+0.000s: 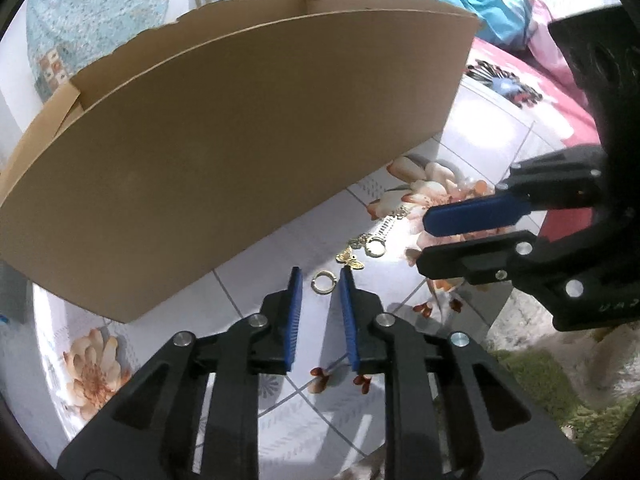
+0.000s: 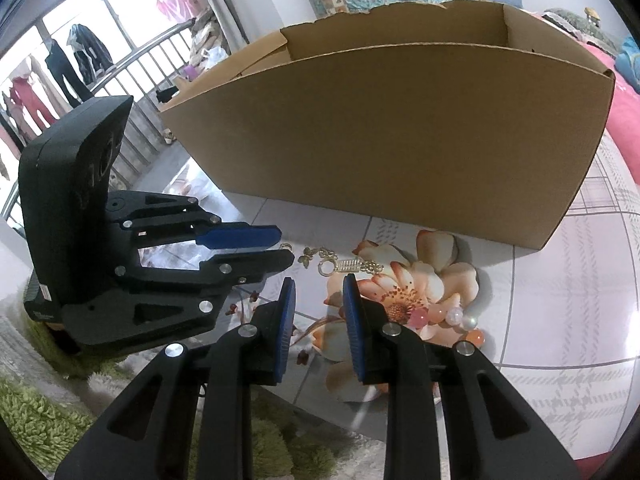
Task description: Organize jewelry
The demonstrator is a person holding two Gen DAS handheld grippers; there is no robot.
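Note:
Gold jewelry lies on the floral tablecloth in front of a cardboard box (image 1: 224, 152). A gold ring (image 1: 322, 282) sits between the tips of my open left gripper (image 1: 320, 276). Beyond it lie a gold butterfly charm (image 1: 350, 259), a second ring (image 1: 375, 247) and a silver chain piece (image 1: 390, 222). My right gripper (image 2: 319, 282) is open and empty, just short of the ring (image 2: 325, 268) and chain (image 2: 354, 266). A bead bracelet (image 2: 448, 318) lies to its right. The butterfly (image 2: 306, 258) shows near the left gripper (image 2: 276, 246).
The box (image 2: 400, 132) stands open-topped close behind the jewelry. A green shaggy rug (image 2: 36, 420) lies past the table's edge. Pink bedding (image 1: 560, 100) and blue clothing are at the right. A railing with hanging clothes (image 2: 60, 64) is far left.

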